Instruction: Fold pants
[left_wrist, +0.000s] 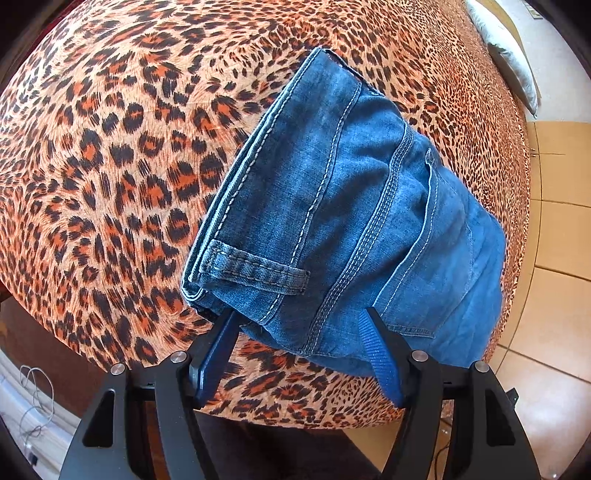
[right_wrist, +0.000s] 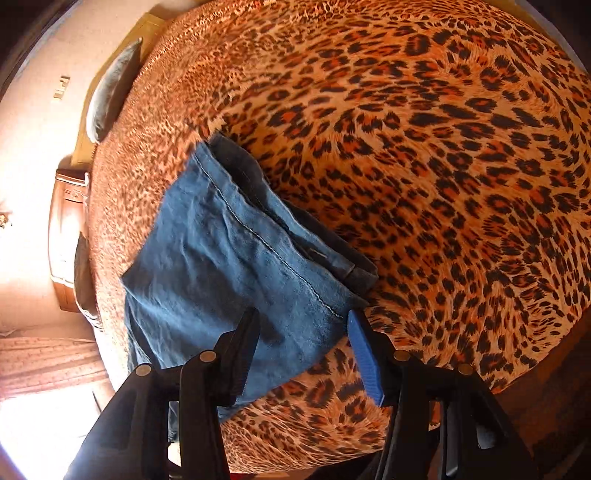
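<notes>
Right now the blue jeans (left_wrist: 354, 206) lie folded into a compact stack on a leopard-print bedspread (left_wrist: 110, 155), filling the centre and right of the left wrist view, with the waistband and a belt loop (left_wrist: 255, 267) towards the lower left of the bundle. The left gripper (left_wrist: 299, 321) points steeply down at the near edge of the stack; its jaws stand apart, one blue-padded finger at the waistband corner and the other lying over the denim further right, and neither pad visibly presses the cloth. In the right wrist view the jeans (right_wrist: 229, 258) sit left of centre, a plain folded leg panel uppermost with a stitched seam running diagonally and darker layers showing along its upper right edge. The right gripper (right_wrist: 303, 325) hangs over the near corner of that panel, jaws parted with denim between them, nothing pinched. A pale pillow (left_wrist: 513, 55) lies at the upper right of the left view, with tiled floor (left_wrist: 554, 258) beyond the bed's edge.
</notes>
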